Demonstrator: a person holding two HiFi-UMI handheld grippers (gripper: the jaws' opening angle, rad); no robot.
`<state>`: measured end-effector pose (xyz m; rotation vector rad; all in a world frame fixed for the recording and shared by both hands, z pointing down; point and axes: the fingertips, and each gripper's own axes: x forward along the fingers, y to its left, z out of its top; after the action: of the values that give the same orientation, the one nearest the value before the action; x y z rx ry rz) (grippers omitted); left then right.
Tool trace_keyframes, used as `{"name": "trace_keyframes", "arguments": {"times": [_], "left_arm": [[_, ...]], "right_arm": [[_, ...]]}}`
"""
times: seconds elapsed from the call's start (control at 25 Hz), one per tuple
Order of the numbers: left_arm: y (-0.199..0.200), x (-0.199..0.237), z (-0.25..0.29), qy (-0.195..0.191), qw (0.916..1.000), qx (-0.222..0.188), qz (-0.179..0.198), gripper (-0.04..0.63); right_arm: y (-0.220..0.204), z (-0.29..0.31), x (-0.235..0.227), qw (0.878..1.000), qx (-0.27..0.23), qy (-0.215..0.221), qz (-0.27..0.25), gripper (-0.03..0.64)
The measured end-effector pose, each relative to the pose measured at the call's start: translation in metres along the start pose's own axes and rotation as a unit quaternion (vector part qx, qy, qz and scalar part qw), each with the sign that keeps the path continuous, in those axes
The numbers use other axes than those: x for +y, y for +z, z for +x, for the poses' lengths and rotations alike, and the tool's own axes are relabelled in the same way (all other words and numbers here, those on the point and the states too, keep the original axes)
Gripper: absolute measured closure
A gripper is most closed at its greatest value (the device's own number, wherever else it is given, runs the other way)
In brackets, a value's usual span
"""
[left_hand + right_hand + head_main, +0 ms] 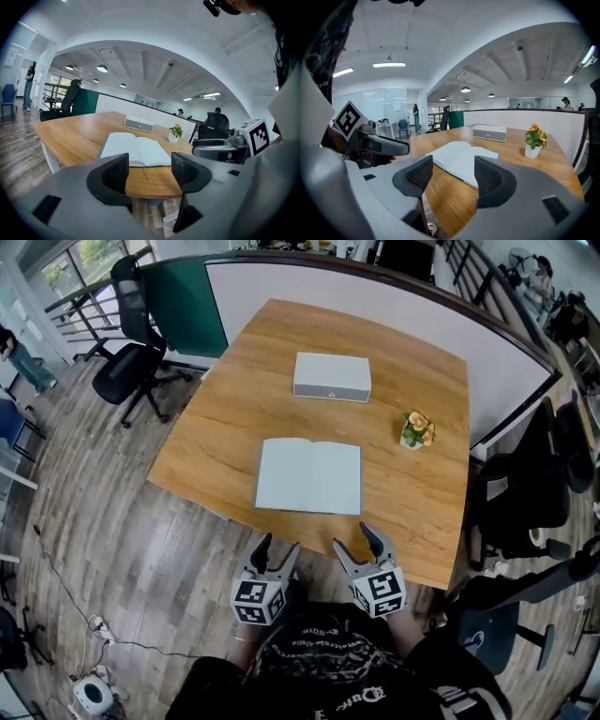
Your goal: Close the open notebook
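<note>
One open notebook [308,476] lies flat, pages up, on the wooden table [216,427], in the middle near its near edge. Far of it sits one white rectangular box [332,377], and to the right one small potted flower [415,430]. Two grippers hover just off the near edge. The left gripper [279,547] and right gripper [357,540] both have their fingers spread, with nothing between them.

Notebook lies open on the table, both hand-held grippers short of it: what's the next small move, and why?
Probably ease the right hand-held gripper forward to the right-hand edge of the notebook: its jaws stand open and empty, short of the pages, and the notebook lies flat open, untouched.
</note>
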<state>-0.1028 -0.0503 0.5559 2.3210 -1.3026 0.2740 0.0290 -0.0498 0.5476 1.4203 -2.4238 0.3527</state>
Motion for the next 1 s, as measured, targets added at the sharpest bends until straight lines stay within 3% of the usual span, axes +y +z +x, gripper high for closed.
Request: {"name": "trace_keyframes", "arguments": {"times": [0.36, 0.64, 0.8, 1.0], "left_arm": [[0.011, 0.048, 0.031, -0.043, 0.9980, 0.045, 0.013, 0.291], [0.023, 0.077, 0.044, -0.032, 0.9983, 0.048, -0.005, 0.304], [0.027, 0.093, 0.050, 0.001, 0.9984, 0.045, -0.035, 0.304], [0.023, 0.122, 0.055, 0.070, 0.9947, 0.067, -0.036, 0.344]], "right_arm": [[0.012, 0.050, 0.014, 0.999, 0.007, -0.041, 0.014, 0.351], [0.011, 0.074, 0.022, 0.999, 0.021, -0.037, 0.015, 0.353], [0.014, 0.083, 0.020, 0.999, 0.024, -0.022, 0.010, 0.357], [0.027, 0.092, 0.015, 1.000, 0.021, -0.004, 0.016, 0.371]]}}
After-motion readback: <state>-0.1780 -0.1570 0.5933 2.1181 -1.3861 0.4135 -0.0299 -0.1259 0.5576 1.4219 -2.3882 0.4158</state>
